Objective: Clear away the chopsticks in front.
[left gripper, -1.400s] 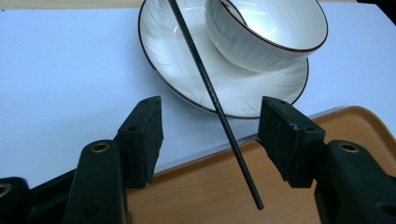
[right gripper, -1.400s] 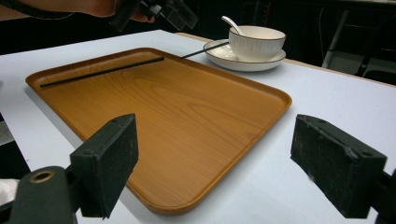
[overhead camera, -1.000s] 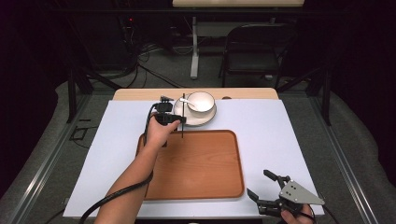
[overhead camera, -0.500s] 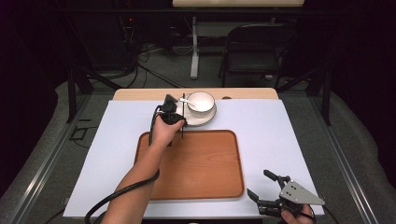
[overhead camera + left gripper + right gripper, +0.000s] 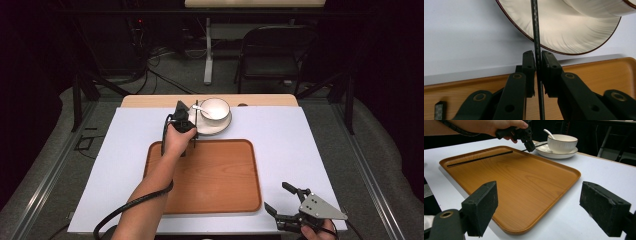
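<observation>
My left gripper [image 5: 194, 142] stands at the tray's far edge by the plate. Its jaws have just been closing, and they now pinch a thin black chopstick [image 5: 537, 50] that reaches up over the rim of the white plate [image 5: 579, 35]. In the right gripper view the left gripper [image 5: 530, 147] holds that chopstick [image 5: 539, 144], whose far end rests on the plate [image 5: 554, 155]. A second black chopstick [image 5: 479, 158] lies on the wooden tray [image 5: 524, 185]. My right gripper [image 5: 539, 205] is open and holds nothing at the table's near right corner [image 5: 276, 196].
A white bowl [image 5: 215, 107] with a white spoon [image 5: 201, 109] in it stands on the plate at the table's far middle. The wooden tray [image 5: 220, 175] lies on a white sheet [image 5: 290, 145]. A black chair [image 5: 275, 55] stands beyond the table.
The left hand has edged a little toward the plate. The right hand and its gripper have stayed where they were.
</observation>
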{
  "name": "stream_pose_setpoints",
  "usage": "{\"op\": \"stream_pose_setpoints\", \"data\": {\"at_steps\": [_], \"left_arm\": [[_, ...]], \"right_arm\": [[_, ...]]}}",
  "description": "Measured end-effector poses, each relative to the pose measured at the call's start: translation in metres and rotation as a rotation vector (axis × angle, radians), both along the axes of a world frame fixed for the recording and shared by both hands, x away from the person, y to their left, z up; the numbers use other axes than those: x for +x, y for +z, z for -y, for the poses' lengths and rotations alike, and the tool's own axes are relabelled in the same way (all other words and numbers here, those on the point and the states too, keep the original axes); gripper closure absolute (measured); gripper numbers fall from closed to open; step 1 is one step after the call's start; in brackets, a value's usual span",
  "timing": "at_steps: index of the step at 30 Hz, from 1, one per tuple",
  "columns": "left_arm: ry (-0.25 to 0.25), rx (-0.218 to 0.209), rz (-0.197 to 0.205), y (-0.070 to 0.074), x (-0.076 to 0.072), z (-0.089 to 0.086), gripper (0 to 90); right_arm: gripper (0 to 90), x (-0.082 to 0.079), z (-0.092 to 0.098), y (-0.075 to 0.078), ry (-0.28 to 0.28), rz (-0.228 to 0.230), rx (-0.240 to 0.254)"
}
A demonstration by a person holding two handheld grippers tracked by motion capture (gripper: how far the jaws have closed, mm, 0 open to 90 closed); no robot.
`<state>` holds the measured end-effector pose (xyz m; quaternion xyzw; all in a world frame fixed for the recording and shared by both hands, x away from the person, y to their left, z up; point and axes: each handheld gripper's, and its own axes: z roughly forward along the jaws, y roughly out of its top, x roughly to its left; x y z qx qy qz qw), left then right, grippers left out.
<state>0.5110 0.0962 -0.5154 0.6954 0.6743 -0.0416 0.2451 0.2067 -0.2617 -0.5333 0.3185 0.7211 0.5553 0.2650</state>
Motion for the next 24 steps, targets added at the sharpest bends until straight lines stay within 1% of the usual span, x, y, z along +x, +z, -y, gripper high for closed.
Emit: {"op": "stream_pose_setpoints", "data": {"at_steps": [1, 2, 3, 7, 10, 11, 15, 16, 17, 21, 23, 24], "left_arm": [[0.002, 0.001, -0.002, 0.0, 0.0, 0.0, 83.1], [0.015, -0.002, -0.003, 0.0, 0.0, 0.0, 84.1], [0.01, -0.001, -0.01, 0.0, 0.001, -0.001, 84.8], [0.02, -0.001, -0.012, 0.0, 0.002, -0.005, 86.0], [0.031, -0.008, -0.006, 0.0, 0.002, -0.009, 86.1], [0.031, -0.001, -0.002, 0.0, 0.002, -0.011, 86.2], [0.047, -0.03, -0.008, 0.003, 0.0, -0.019, 86.2], [0.044, -0.026, -0.003, 0.004, -0.001, -0.021, 86.2], [0.051, -0.039, -0.005, 0.005, -0.002, -0.023, 86.2], [0.047, -0.063, 0.011, 0.01, -0.008, -0.035, 86.2], [0.038, -0.064, 0.026, 0.014, -0.014, -0.043, 86.2], [0.036, -0.067, 0.026, 0.015, -0.015, -0.045, 86.2]], "right_arm": [[14.2, 0.0, 0.0, 0.0, 0.0, 0.0, 0.0], [14.2, 0.0, 0.0, 0.0, 0.0, -0.001, 0.0], [14.2, 0.0, 0.0, 0.0, 0.001, -0.001, 0.0], [14.2, 0.0, 0.0, 0.0, 0.0, -0.004, 0.001], [14.2, 0.0, 0.0, 0.0, 0.0, -0.003, 0.002], [14.2, 0.0, 0.0, 0.0, 0.0, 0.0, 0.0], [14.2, 0.0, 0.0, 0.0, -0.001, -0.004, 0.002], [14.2, 0.0, 0.0, 0.0, -0.001, -0.003, 0.003], [14.2, 0.0, 0.0, 0.0, -0.001, -0.003, 0.002], [14.2, 0.0, 0.0, 0.0, -0.002, -0.001, 0.001], [14.2, 0.0, 0.0, 0.0, -0.002, -0.002, 0.001], [14.2, 0.0, 0.0, 0.0, -0.002, -0.001, -0.001]]}}
